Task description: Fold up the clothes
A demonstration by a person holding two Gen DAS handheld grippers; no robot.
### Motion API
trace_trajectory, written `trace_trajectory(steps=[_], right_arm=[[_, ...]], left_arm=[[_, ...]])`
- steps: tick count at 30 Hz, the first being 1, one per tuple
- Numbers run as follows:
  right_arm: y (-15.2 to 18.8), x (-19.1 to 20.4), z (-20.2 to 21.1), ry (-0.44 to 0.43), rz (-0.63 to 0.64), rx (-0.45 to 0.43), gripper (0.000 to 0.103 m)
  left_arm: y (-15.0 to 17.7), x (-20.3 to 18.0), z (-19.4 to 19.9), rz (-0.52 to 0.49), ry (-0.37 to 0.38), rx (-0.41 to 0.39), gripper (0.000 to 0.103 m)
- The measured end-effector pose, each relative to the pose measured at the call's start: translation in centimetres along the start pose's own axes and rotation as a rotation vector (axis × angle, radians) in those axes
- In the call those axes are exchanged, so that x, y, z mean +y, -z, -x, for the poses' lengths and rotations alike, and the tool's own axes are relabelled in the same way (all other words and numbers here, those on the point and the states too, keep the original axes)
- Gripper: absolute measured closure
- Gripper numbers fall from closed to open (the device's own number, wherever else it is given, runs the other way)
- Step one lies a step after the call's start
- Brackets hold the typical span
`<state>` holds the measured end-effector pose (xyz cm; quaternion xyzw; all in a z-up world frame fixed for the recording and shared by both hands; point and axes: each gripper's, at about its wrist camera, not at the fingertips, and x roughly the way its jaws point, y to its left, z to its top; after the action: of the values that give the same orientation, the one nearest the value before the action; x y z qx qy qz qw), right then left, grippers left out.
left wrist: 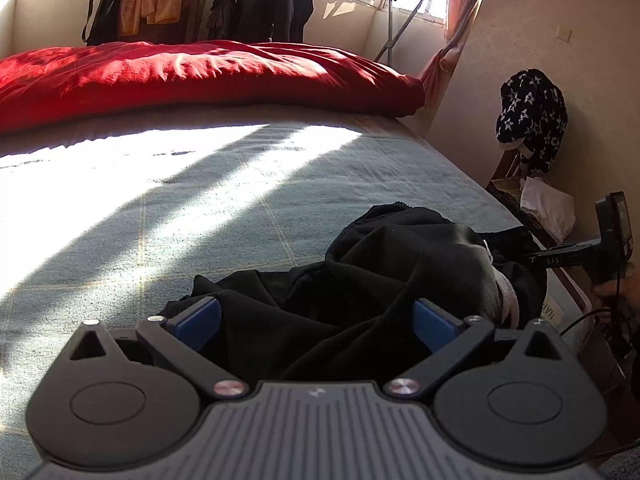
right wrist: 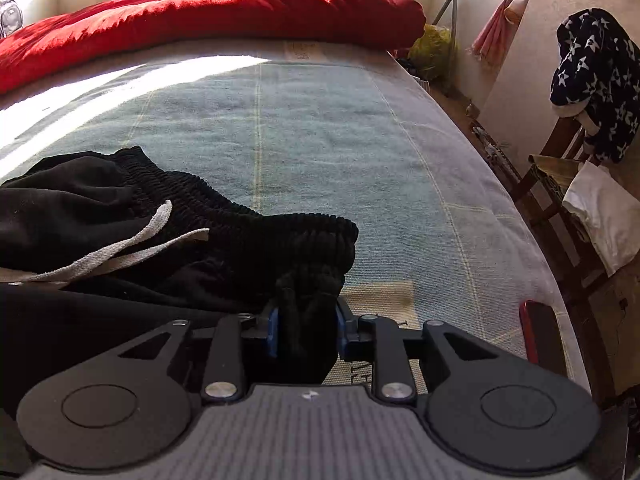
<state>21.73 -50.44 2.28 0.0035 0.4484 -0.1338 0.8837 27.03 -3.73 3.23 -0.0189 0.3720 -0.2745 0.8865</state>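
Black garment (right wrist: 120, 216) crumpled on the near right part of the bed (right wrist: 320, 128), ribbed waistband and white drawstring (right wrist: 132, 240) showing. Right gripper (right wrist: 305, 330) clenched on a waistband fold close to the bed's right edge. Left gripper (left wrist: 316, 320) spread wide, fabric between its blue pads. Broad bare bedding beyond, up to a red duvet (left wrist: 200, 72). "DAS" legible on the other gripper in the left view.
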Motion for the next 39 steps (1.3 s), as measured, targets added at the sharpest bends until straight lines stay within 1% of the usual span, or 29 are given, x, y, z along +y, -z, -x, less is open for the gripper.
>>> trace_trajectory(steps=[2, 3, 4, 6, 7, 10, 11, 12, 14, 16, 18, 20, 22, 24, 27, 29, 31, 32, 33, 34, 35, 36, 37, 38, 39], right_arm=[[-0.1, -0.1, 1.3, -0.006, -0.003, -0.029, 0.069], [-0.4, -0.1, 2.1, -0.016, -0.002, -0.05, 0.064], [-0.8, -0.2, 3.1, -0.029, 0.0, -0.074, 0.061], [-2.0, -0.3, 4.8, -0.088, 0.001, -0.121, 0.057], [-3.0, 0.1, 5.0, -0.128, 0.016, -0.137, 0.056], [-5.9, 1.9, 5.0, -0.257, 0.075, -0.175, 0.054], [-7.0, 2.9, 4.4, -0.283, 0.116, -0.182, 0.053], [-8.0, 4.1, 3.6, -0.303, 0.166, -0.187, 0.049], [-10.1, 6.4, 0.8, -0.357, 0.246, -0.165, 0.043], [-11.9, 8.2, -2.6, -0.409, 0.301, -0.116, 0.043], [-13.1, 9.5, -6.2, -0.442, 0.35, -0.042, 0.043], [-13.4, 9.9, -9.1, -0.473, 0.372, 0.024, 0.043], [-13.2, 9.9, -10.7, -0.513, 0.383, 0.055, 0.04], [-12.9, 9.9, -12.0, -0.545, 0.394, 0.076, 0.028], [-11.9, 9.7, -13.1, -0.592, 0.388, 0.108, 0.019], [-11.1, 10.1, -12.6, -0.596, 0.422, 0.107, 0.017], [-10.3, 10.5, -11.9, -0.595, 0.463, 0.103, 0.017], [-9.8, 10.8, -11.6, -0.594, 0.483, 0.101, 0.019], [-9.7, 11.1, -11.3, -0.586, 0.498, 0.098, 0.024], [-9.6, 11.4, -11.1, -0.574, 0.51, 0.095, 0.026], [-9.6, 11.8, -10.8, -0.568, 0.525, 0.092, 0.031], [-9.7, 12.1, -10.4, -0.565, 0.542, 0.088, 0.043], [-9.6, 12.6, -9.9, -0.551, 0.57, 0.078, 0.047], [-9.5, 13.1, -9.2, -0.534, 0.602, 0.066, 0.057], [-9.4, 13.6, -8.7, -0.504, 0.63, 0.045, 0.063]], left_arm=[[-0.1, -0.4, -0.1, -0.002, -0.006, -0.006, 0.002], [-0.1, -0.6, 0.0, 0.001, -0.011, -0.01, 0.002], [0.0, -0.6, 0.0, 0.006, -0.016, -0.015, 0.002], [0.1, -0.7, 0.2, 0.02, -0.026, -0.025, 0.002], [0.2, -0.7, 0.3, 0.031, -0.032, -0.031, 0.002], [0.6, -0.6, 0.6, 0.064, -0.046, -0.049, 0.002], [0.7, -0.6, 0.8, 0.075, -0.051, -0.054, 0.002], [0.9, -0.6, 0.9, 0.083, -0.059, -0.057, 0.002], [1.3, -0.6, 1.3, 0.097, -0.074, -0.06, 0.002], [1.8, -0.6, 2.1, 0.117, -0.1, -0.065, 0.002], [2.4, -0.3, 2.9, 0.141, -0.13, -0.068, 0.002], [3.0, 0.1, 3.7, 0.164, -0.159, -0.067, 0.002], [3.5, 0.4, 4.2, 0.182, -0.189, -0.057, 0.002], [3.9, 0.8, 4.3, 0.198, -0.213, -0.045, 0.002], [4.2, 1.0, 4.2, 0.21, -0.226, -0.033, 0.002], [4.1, 0.9, 4.0, 0.206, -0.226, -0.027, 0.002], [3.9, 0.8, 3.6, 0.195, -0.221, -0.022, 0.002], [3.9, 0.7, 3.5, 0.189, -0.218, -0.02, 0.002], [3.8, 0.6, 3.4, 0.183, -0.215, -0.018, 0.002], [3.8, 0.5, 3.2, 0.181, -0.212, -0.016, 0.002], [3.7, 0.5, 3.1, 0.181, -0.208, -0.015, 0.002], [3.7, 0.5, 3.0, 0.18, -0.206, -0.015, 0.002], [3.7, 0.5, 3.0, 0.182, -0.209, -0.017, 0.002], [3.6, 0.5, 3.1, 0.185, -0.213, -0.02, 0.002], [3.6, 0.6, 3.1, 0.187, -0.216, -0.023, 0.002]])
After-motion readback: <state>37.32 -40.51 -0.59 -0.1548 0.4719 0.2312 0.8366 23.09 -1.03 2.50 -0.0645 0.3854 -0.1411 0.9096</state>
